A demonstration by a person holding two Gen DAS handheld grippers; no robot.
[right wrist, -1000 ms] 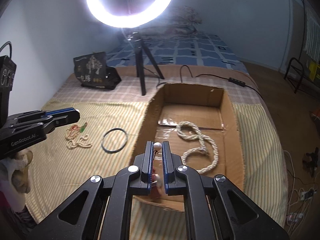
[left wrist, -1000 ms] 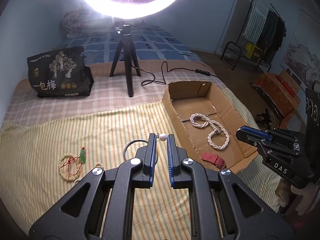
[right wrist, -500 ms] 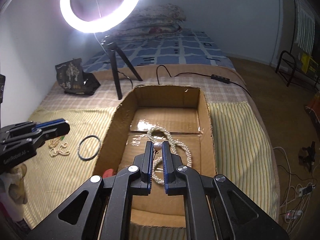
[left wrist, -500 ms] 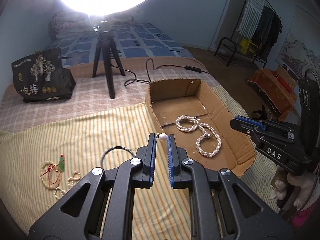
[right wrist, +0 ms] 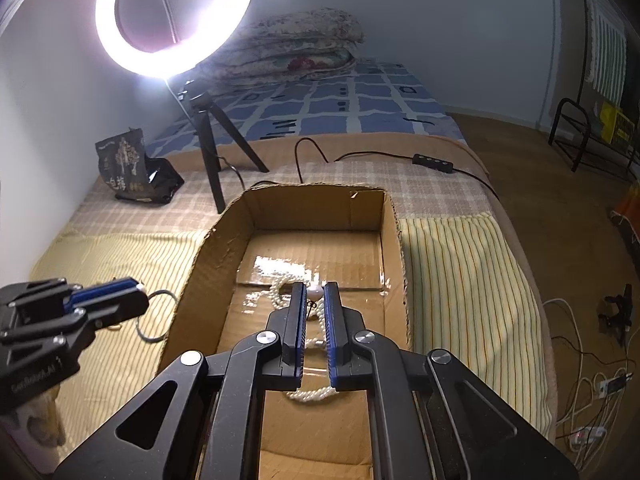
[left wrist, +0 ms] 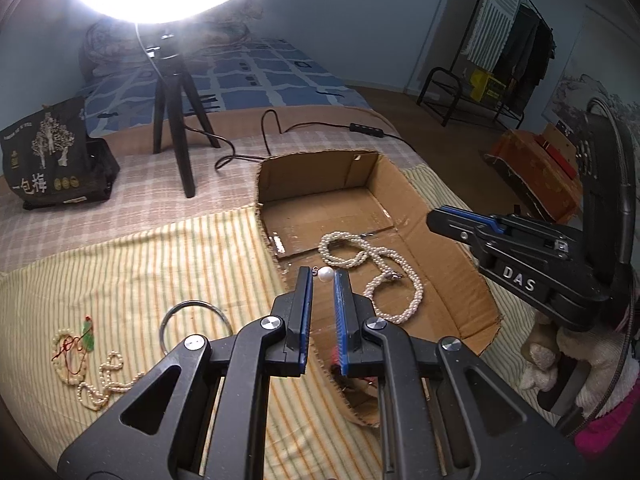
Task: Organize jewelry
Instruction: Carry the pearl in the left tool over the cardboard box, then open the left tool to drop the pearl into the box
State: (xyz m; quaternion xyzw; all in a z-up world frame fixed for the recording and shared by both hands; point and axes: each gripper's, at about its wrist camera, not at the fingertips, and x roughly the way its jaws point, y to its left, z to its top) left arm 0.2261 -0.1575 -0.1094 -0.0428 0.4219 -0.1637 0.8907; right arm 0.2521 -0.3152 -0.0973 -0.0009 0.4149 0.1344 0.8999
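My left gripper [left wrist: 323, 276] is shut on a pearl earring [left wrist: 325, 274], held over the left wall of the cardboard box [left wrist: 448, 240]. My right gripper [right wrist: 314, 290] is shut on a second pearl earring [right wrist: 314, 292], above the box floor [right wrist: 320, 248]. A twisted pearl necklace [left wrist: 384, 268] lies in the box, partly hidden under my right gripper in the right wrist view [right wrist: 280, 294]. On the striped cloth lie a dark ring bangle [left wrist: 194, 322], a bead bracelet with red cord and green charm [left wrist: 74, 350] and a small pearl strand [left wrist: 106, 384].
A ring light on a black tripod [left wrist: 176, 128] stands behind the box, its cable [left wrist: 320, 126] trailing right. A black snack bag [left wrist: 48, 160] sits at the back left. A red item [left wrist: 336, 360] shows in the box's near corner. The bed edge drops to the floor on the right [right wrist: 552, 320].
Both grippers have moved forward and right over the box, each still holding its pearl earring. The right gripper now sits further in, above the necklace.
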